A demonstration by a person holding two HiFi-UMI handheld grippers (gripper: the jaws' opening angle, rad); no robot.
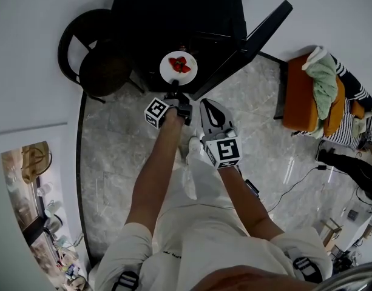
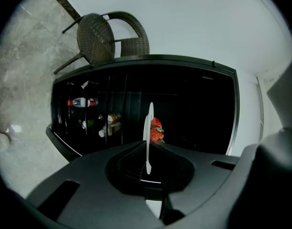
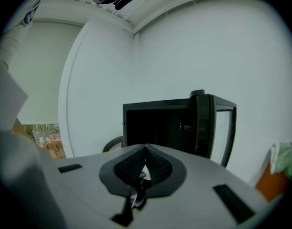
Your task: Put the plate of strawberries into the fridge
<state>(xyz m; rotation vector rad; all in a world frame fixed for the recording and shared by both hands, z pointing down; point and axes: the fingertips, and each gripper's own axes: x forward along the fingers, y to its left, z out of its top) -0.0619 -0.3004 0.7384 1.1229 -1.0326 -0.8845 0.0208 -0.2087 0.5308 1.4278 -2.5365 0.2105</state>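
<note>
A white plate (image 1: 178, 68) with red strawberries (image 1: 179, 64) is held out in front of the open black fridge (image 1: 173, 17). My left gripper (image 1: 174, 90) is shut on the plate's near rim. In the left gripper view the plate (image 2: 148, 128) runs edge-on between the jaws of the left gripper (image 2: 148, 151), with the strawberries (image 2: 156, 129) just past it against the dark fridge interior (image 2: 193, 109). My right gripper (image 1: 211, 115) hangs beside the left one, shut and empty. In the right gripper view, past the right gripper (image 3: 145, 162), stand the fridge (image 3: 160, 125) and its open door (image 3: 216, 128).
The fridge door (image 1: 249, 44) swings out to the right. Bottles (image 2: 84, 101) and jars (image 2: 110, 123) sit on shelves in the fridge's left part. A dark wicker chair (image 1: 91, 53) stands left of the fridge. An orange seat (image 1: 300, 96) with clothes and a floor cable (image 1: 295, 183) are at right.
</note>
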